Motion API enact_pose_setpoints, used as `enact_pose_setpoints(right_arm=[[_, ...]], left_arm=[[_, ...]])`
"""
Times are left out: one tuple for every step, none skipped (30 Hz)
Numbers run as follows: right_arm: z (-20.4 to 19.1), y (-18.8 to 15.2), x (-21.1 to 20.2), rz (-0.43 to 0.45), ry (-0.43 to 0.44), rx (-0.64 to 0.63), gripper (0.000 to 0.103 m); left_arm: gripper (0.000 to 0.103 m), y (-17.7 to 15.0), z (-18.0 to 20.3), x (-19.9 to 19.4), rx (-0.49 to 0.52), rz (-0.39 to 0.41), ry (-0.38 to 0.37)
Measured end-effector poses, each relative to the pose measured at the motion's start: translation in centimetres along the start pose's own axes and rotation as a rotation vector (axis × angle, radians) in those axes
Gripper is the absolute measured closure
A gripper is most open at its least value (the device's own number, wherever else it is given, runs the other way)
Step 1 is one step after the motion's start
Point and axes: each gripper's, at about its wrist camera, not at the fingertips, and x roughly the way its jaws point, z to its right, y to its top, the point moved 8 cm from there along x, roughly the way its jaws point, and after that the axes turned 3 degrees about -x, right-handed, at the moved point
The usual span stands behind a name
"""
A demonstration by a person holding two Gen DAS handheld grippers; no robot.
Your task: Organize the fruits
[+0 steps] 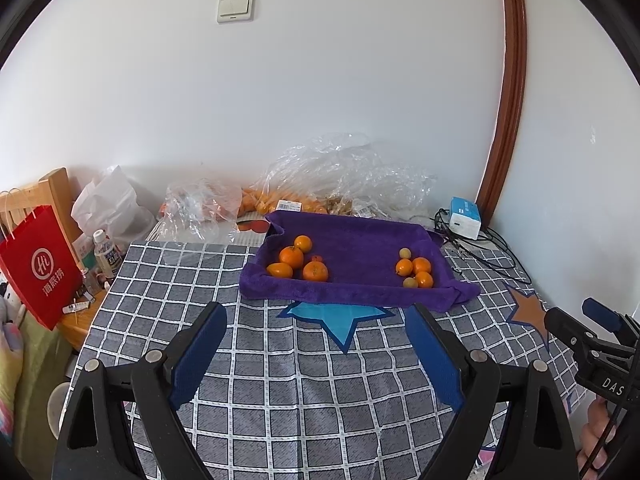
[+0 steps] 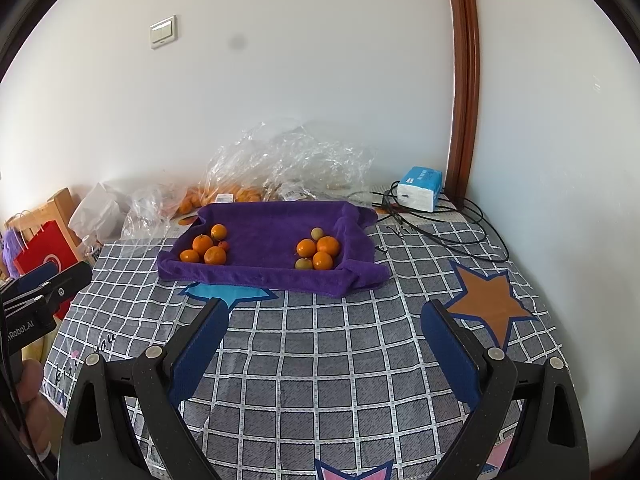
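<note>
While both the left gripper (image 1: 316, 312) and right gripper (image 2: 326, 308) are held agape and empty, oranges (image 1: 298, 262) and longans (image 1: 414, 268) are found grouped at opposite ends of the purple towel (image 1: 360, 256); sorting is judged nearly complete.

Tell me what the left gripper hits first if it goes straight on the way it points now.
Probably the checked tablecloth: the left gripper is open, holds nothing and slants down at bare cloth. Just beyond lie the blue star and the purple towel's near edge. Depth is unclear.
</note>
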Motion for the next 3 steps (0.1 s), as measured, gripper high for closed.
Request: enact_pose_setpoints(right_arm=[[-0.04, -0.01, -0.03, 0.000, 0.000, 0.000, 0.007], [-0.12, 0.00, -0.02, 0.000, 0.000, -0.001, 0.007], [-0.12, 0.00, -0.03, 0.001, 0.000, -0.001, 0.007]], left_arm=[[0.012, 0.04, 0.00, 0.00, 0.000, 0.001, -0.001], [0.012, 0.01, 0.00, -0.02, 0.003, 0.001, -0.006], [0.012, 0.01, 0.10, -0.02, 0.008, -0.001, -0.011]])
